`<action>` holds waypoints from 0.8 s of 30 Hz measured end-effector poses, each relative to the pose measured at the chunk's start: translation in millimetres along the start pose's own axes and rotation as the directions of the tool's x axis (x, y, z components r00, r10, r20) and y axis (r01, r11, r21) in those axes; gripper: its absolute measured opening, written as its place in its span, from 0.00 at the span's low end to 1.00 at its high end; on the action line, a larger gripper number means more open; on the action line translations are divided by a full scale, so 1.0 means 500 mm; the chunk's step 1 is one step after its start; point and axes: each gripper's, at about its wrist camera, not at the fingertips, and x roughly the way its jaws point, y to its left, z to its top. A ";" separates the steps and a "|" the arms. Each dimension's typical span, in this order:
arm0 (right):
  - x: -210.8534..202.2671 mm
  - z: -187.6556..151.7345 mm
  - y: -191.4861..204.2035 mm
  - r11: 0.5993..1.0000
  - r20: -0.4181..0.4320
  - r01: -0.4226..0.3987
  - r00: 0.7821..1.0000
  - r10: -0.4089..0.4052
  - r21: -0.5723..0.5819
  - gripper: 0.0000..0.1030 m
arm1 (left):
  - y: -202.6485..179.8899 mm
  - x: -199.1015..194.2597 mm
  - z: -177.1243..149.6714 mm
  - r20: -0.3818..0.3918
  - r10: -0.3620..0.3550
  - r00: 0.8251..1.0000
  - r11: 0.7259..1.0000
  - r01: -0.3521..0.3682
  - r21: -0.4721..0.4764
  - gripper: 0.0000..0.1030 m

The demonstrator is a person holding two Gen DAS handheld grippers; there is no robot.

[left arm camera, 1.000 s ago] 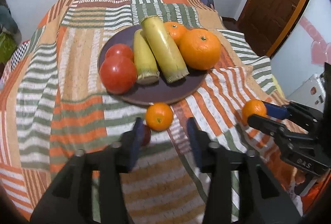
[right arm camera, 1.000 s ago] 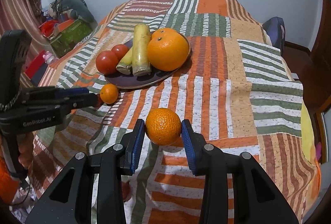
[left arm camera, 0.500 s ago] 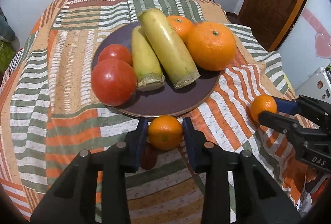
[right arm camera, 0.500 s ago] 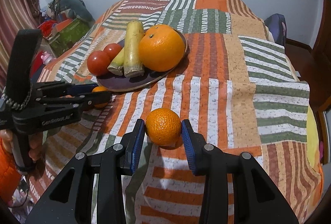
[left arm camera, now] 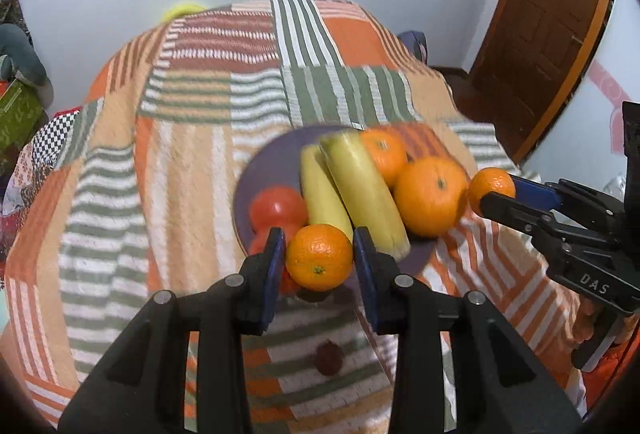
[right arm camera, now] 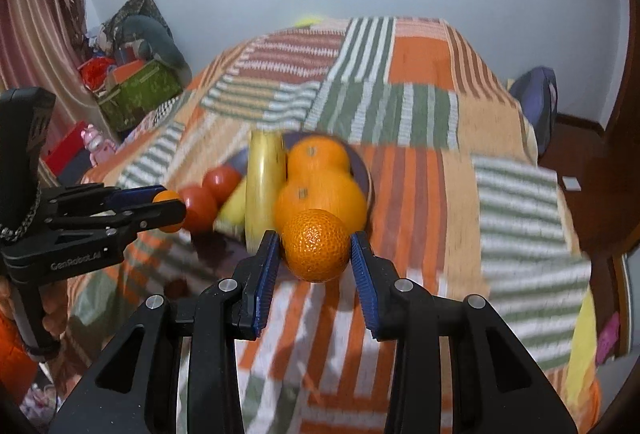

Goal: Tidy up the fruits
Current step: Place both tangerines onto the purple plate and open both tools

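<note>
In the left wrist view, the left tongs [left arm camera: 320, 260] are clamping a small mandarin [left arm camera: 319, 257] between their blue pads, holding it above the near rim of the dark purple plate [left arm camera: 262, 169], which is sitting on a bed under a striped patchwork bedspread [left arm camera: 180, 137]. The plate is carrying two tomatoes [left arm camera: 277, 207], two yellow-green stalk pieces [left arm camera: 362, 189] lying side by side, a big orange [left arm camera: 430, 195] and a smaller orange [left arm camera: 385, 155] behind it. At the right, the right tongs [left arm camera: 494, 193] are gripping a second mandarin [left arm camera: 491, 185], holding it just beside the big orange. A small dark reddish fruit [left arm camera: 330, 357] is lying on the bedspread, near the camera. In the right wrist view, the right tongs [right arm camera: 316, 254] are squeezing their mandarin [right arm camera: 316, 245] in front of the big orange [right arm camera: 320, 197], with the plate [right arm camera: 360, 169] blurred behind it. At the left, the left tongs [right arm camera: 170, 207] are pinching their mandarin [right arm camera: 167, 197] just beside the tomatoes [right arm camera: 198, 207].
</note>
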 end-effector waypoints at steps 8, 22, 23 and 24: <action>0.047 0.075 0.013 1.000 0.024 -0.009 1.000 0.009 -0.017 0.33 | 0.038 0.031 0.061 0.018 0.013 1.000 1.000 -0.012 -0.026 0.34; 0.164 0.136 0.031 0.999 -0.031 0.001 1.000 -0.003 -0.052 0.33 | 0.087 0.155 0.110 -0.041 0.025 0.999 0.996 -0.029 -0.086 0.34; 0.169 0.138 0.028 0.999 -0.034 0.002 0.999 -0.004 -0.053 0.33 | 0.087 0.165 0.111 -0.048 0.026 0.999 0.996 -0.030 -0.086 0.34; 0.174 0.139 0.027 0.999 -0.037 0.006 0.999 -0.008 -0.054 0.33 | 0.088 0.172 0.113 -0.053 0.027 0.998 0.996 -0.031 -0.085 0.34</action>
